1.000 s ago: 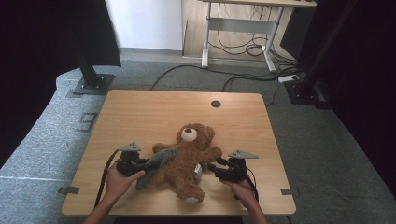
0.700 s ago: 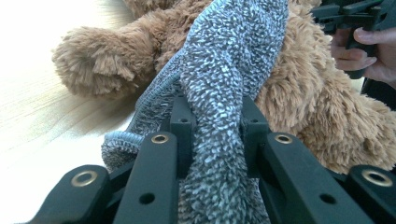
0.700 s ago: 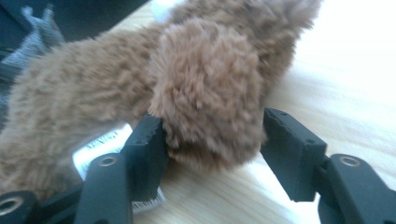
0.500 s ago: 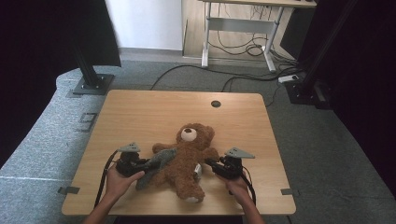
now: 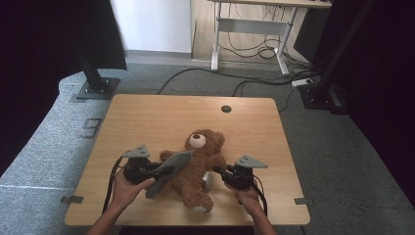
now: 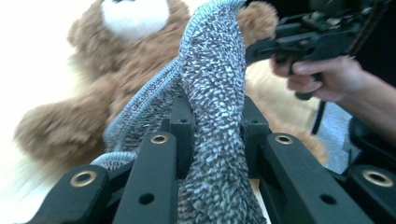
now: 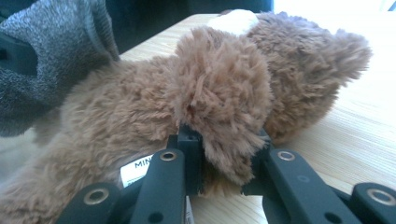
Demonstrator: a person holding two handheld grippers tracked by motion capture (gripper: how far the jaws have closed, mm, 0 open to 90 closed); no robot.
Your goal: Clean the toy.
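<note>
Brown plush: fluffy brown teddy bear point(image 5: 195, 171) lying on its back near the front edge of the light wooden worktop point(image 5: 161, 117), head pointing away from the person, white muzzle up.
Grey knit: speckled grey knitted garment point(image 5: 169, 169) draped across the bear's near-left side and chest; ribbed edge rising over the bear in the left gripper view point(image 6: 212, 84).
Left gripper point(image 5: 147, 170): clamped on a fold of the grey knit, cloth bunched tight between both jaws point(image 6: 210, 140); lifted a little above the worktop.
Right gripper point(image 5: 222, 172): jaws have just been closing, now pinching the bear's fuzzy arm point(image 7: 219, 107) with fur squeezed between them; white sewn-in label point(image 7: 137, 170) just beside the near jaw.
Step in hand: probably dressing the bear, with the limb secured on one side and the garment held ready on the other.
Next move: likely drawing the knit opening across toward the held arm while keeping that arm raised and steady; calls for a firm hold on the plush, since fur slips easily, and for finding the sleeve or hem opening, which cannot be made out here.
</note>
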